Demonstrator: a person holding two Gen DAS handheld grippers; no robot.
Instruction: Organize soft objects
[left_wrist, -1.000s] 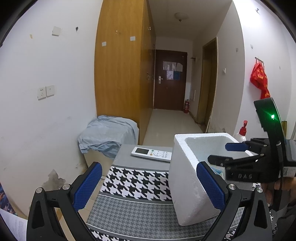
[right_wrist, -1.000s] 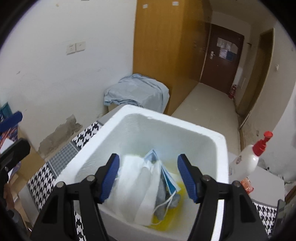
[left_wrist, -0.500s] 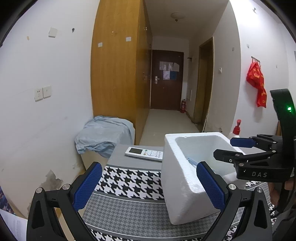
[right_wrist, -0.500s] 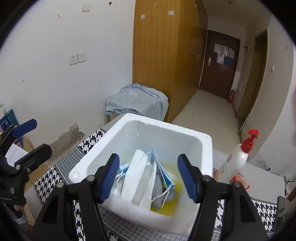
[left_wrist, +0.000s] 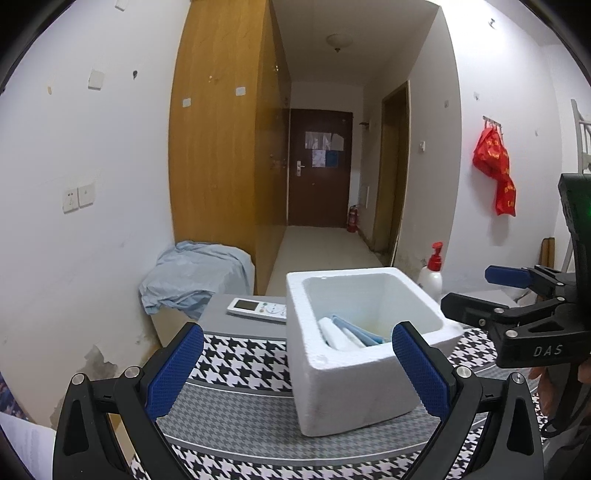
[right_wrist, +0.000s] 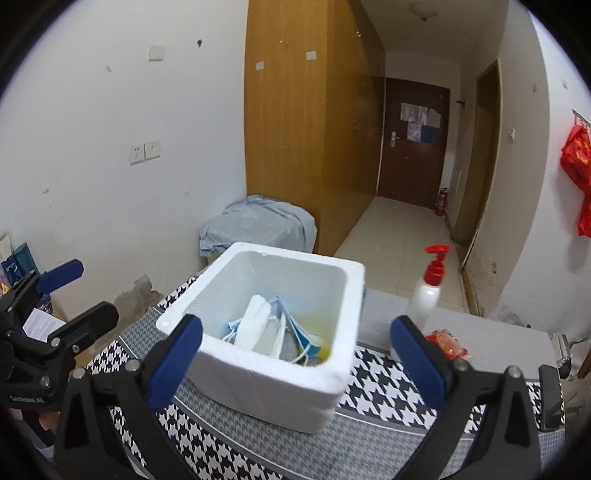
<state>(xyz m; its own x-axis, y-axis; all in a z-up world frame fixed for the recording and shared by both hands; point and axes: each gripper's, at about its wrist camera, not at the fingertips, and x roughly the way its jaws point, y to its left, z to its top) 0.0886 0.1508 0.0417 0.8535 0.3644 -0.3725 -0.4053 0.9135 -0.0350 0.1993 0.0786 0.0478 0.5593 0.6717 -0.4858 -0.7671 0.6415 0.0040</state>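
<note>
A white foam box (left_wrist: 351, 384) (right_wrist: 280, 391) stands on the houndstooth cloth (left_wrist: 240, 369). Inside it lie white and blue face masks (left_wrist: 347, 334) (right_wrist: 264, 325) in a loose heap. My left gripper (left_wrist: 297, 343) hovers open just before the box, with nothing between its blue pads. My right gripper (right_wrist: 295, 332) is back from the box's near wall; its jaws are opening wide and hold nothing. Each gripper shows in the other's view: the right gripper (left_wrist: 480, 291) at the box's right, the left gripper (right_wrist: 79, 295) at its left.
A white remote control (left_wrist: 258, 309) lies behind the box. A pump bottle (right_wrist: 428, 295) with a red top and a red packet (right_wrist: 447, 341) sit to its right. A light-blue sheet (left_wrist: 195, 273) covers a low block by the wall. Beyond runs a corridor.
Both grippers have drawn back from the foam box and risen a little. The right gripper's jaws have spread wider. The masks stay in the box.
</note>
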